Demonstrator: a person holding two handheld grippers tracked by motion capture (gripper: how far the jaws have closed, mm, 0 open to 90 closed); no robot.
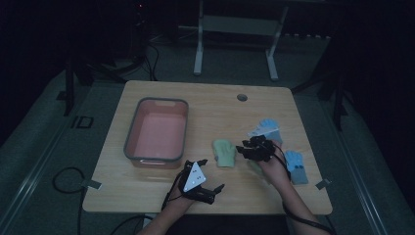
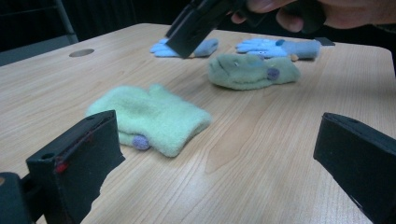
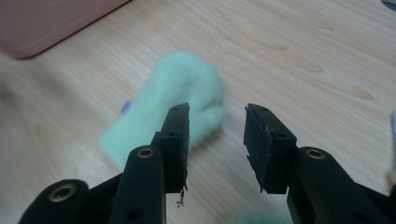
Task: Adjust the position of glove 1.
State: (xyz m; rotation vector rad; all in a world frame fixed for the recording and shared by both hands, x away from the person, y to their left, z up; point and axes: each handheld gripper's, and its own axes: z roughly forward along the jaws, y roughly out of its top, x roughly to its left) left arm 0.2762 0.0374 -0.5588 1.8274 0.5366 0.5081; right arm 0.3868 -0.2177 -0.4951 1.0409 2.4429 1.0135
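High view shows pink bin (image 1: 156, 129); gripper views, mittens (image 2: 152, 116).

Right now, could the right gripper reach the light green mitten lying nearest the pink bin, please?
Probably yes: the right gripper hangs open just above the light green mitten, with only bare table between them.

Pale green mitten (image 2: 152, 116), light blue gloves (image 2: 280, 46), pink bin (image 1: 157, 129).

The light green mitten (image 3: 163, 105) is motion-blurred in the right gripper view, its near end hidden behind the jaws.
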